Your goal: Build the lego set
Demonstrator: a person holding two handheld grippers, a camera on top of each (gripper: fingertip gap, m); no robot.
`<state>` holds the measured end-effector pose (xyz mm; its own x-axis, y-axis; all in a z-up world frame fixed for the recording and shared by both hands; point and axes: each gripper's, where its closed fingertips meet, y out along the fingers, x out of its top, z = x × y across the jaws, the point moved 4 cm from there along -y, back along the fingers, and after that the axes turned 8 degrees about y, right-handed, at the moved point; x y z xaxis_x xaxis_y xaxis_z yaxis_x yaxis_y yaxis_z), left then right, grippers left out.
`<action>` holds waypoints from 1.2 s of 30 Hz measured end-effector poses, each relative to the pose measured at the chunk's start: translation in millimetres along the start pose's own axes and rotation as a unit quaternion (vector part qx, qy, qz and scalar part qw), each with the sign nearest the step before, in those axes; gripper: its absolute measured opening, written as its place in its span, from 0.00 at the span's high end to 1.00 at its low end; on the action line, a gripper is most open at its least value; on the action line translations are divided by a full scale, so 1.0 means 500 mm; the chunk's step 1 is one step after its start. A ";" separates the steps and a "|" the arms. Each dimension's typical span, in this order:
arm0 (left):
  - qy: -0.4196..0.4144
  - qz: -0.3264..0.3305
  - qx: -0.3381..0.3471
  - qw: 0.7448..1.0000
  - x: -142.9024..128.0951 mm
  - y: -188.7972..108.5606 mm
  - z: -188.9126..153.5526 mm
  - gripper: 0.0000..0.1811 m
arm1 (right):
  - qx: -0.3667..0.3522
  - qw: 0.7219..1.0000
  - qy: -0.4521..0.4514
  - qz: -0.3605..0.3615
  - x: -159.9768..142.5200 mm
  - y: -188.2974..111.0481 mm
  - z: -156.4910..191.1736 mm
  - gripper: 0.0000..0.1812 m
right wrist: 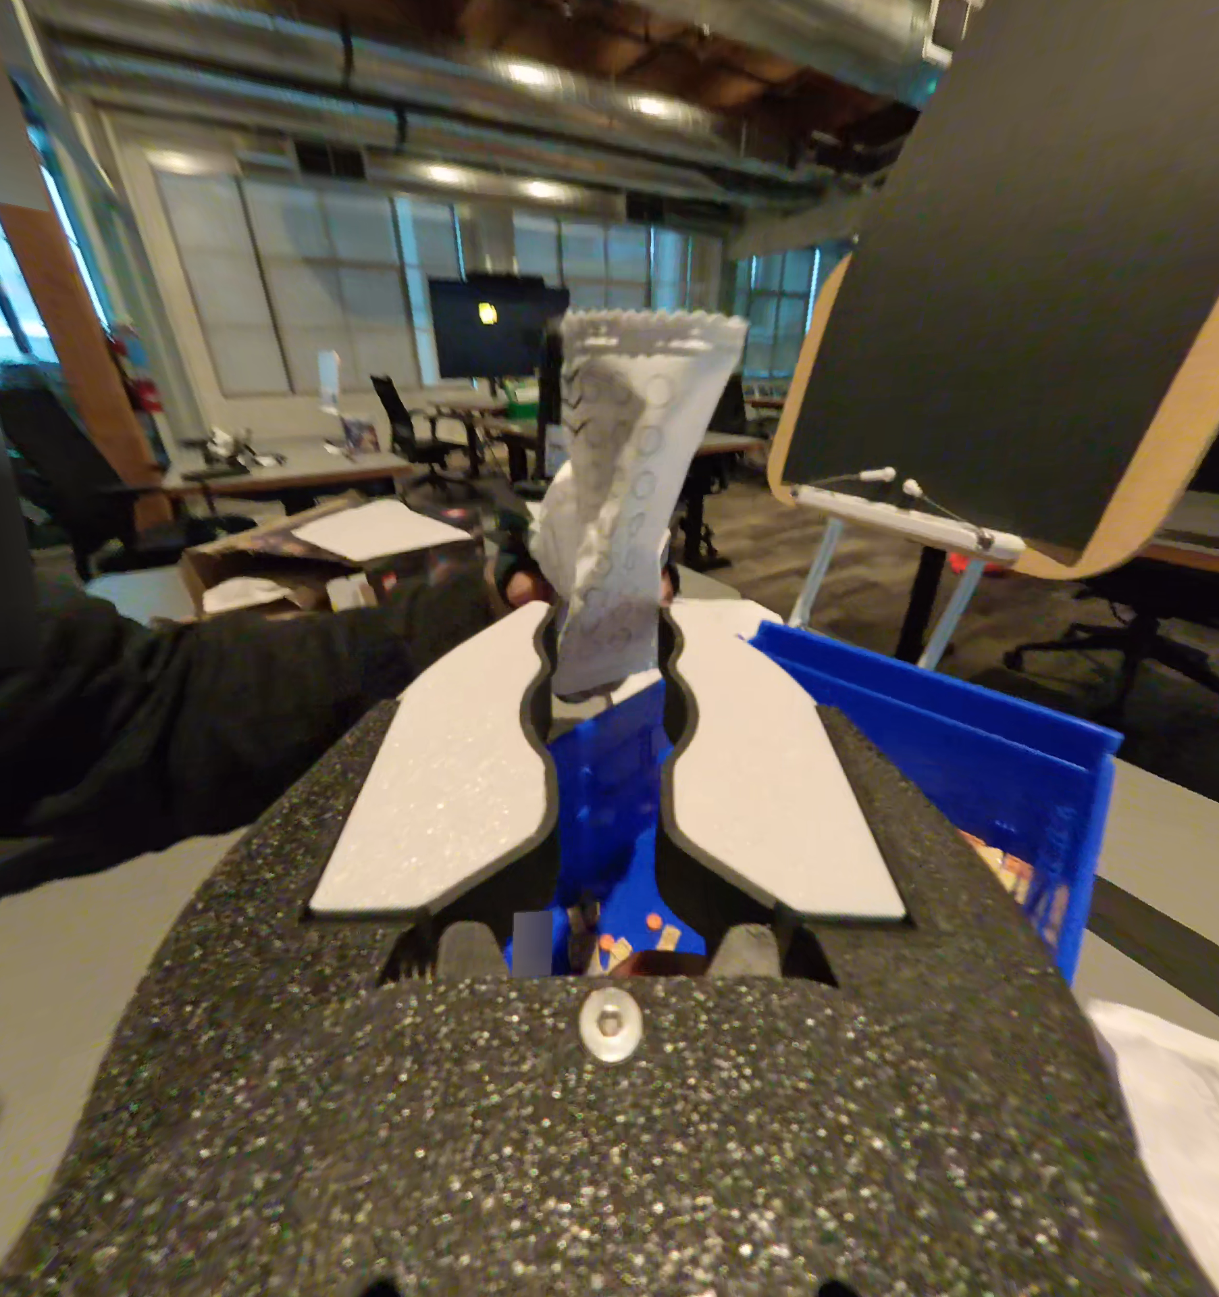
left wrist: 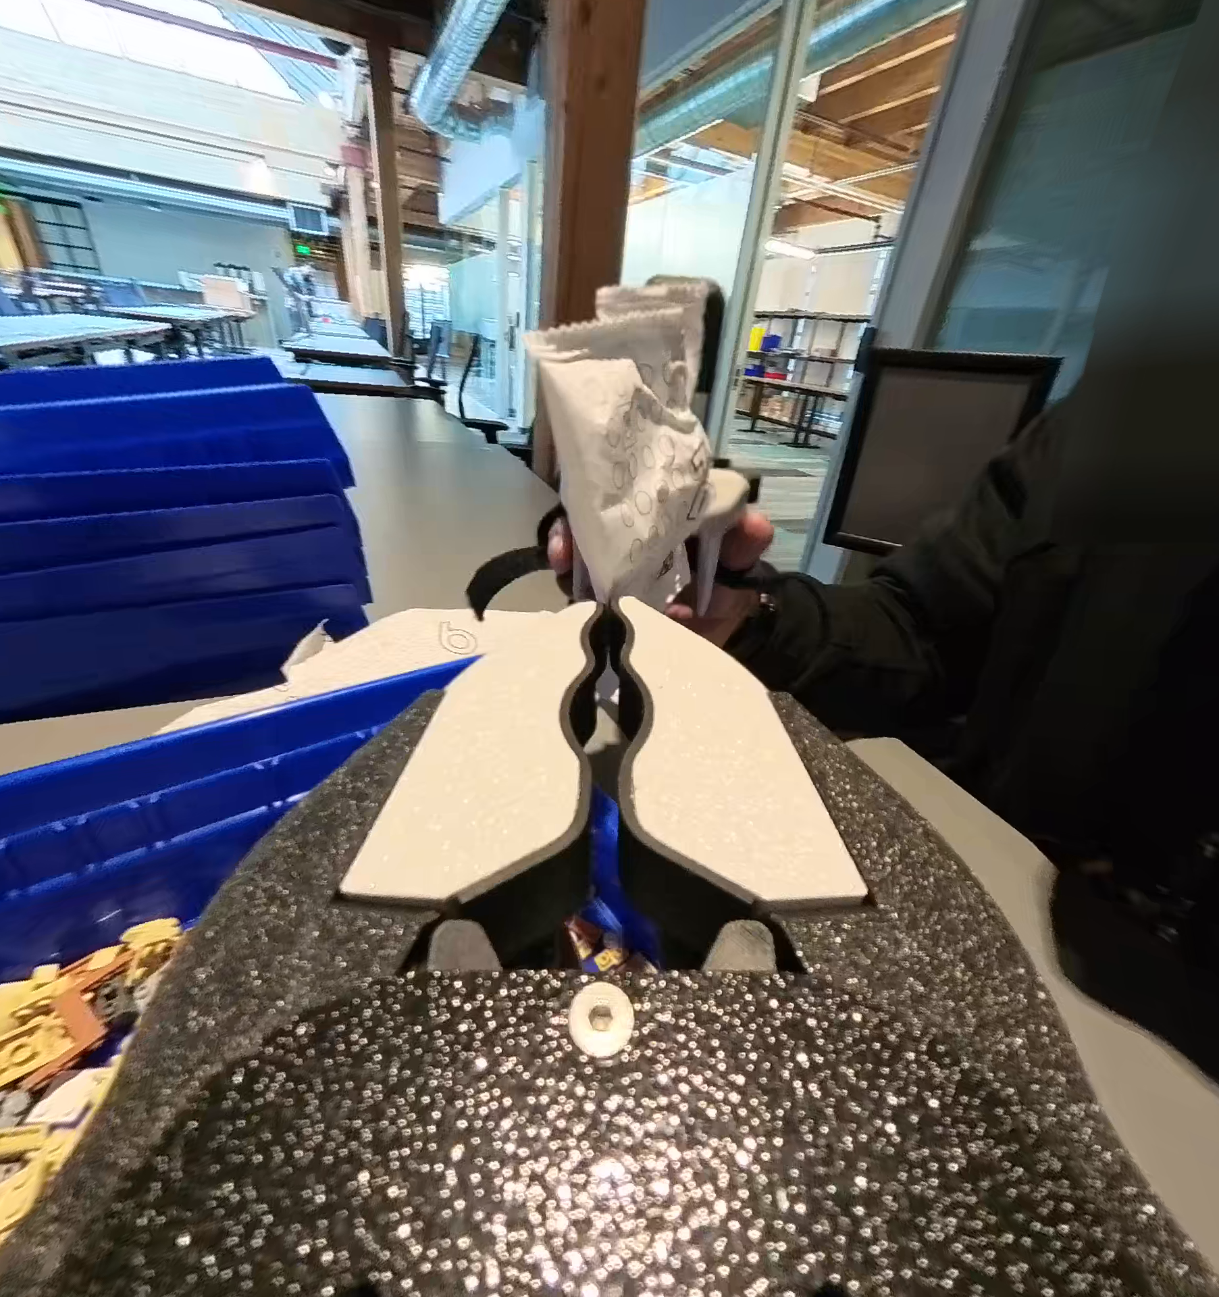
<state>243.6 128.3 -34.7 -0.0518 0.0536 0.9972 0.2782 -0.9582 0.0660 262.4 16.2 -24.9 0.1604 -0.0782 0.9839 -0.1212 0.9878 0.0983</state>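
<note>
Left gripper [left wrist: 608, 602] pinches the crumpled white paper parts bag [left wrist: 620, 463] by its bottom corner, upright over the blue plastic bin [left wrist: 136, 793], right gripper [right wrist: 605, 632] half-open around it, probably to tear it.

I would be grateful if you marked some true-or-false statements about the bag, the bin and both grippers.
1. The left gripper pinches a bottom corner of the white paper bag at its fingertips. True.
2. The bag lies flat on the table. False: it is held upright in the air, above the blue bin.
3. Loose lego pieces lie in the bin. True.
4. The bin is red. False: it is blue.
5. The right gripper has its fingers pressed together with nothing between them. False: they stand apart with the bag between them.
</note>
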 end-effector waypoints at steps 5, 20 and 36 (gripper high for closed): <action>0.002 0.012 0.001 1.000 -0.006 0.004 0.000 1.00 | -0.017 1.000 0.006 0.021 -0.011 0.010 -0.001 0.94; 0.257 0.143 0.177 0.939 0.049 0.000 -0.004 0.91 | -0.141 0.989 0.039 0.030 -0.015 -0.010 -0.049 0.99; 0.555 0.419 0.181 0.695 -0.003 0.107 -0.063 0.94 | -0.205 0.965 -0.064 0.153 -0.049 0.016 -0.026 0.99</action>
<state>228.4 68.0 -33.6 -0.3779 -0.9237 0.0627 0.8700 -0.3775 -0.3172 270.1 27.6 -50.2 0.0521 0.2351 0.9706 0.2580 0.9357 -0.2405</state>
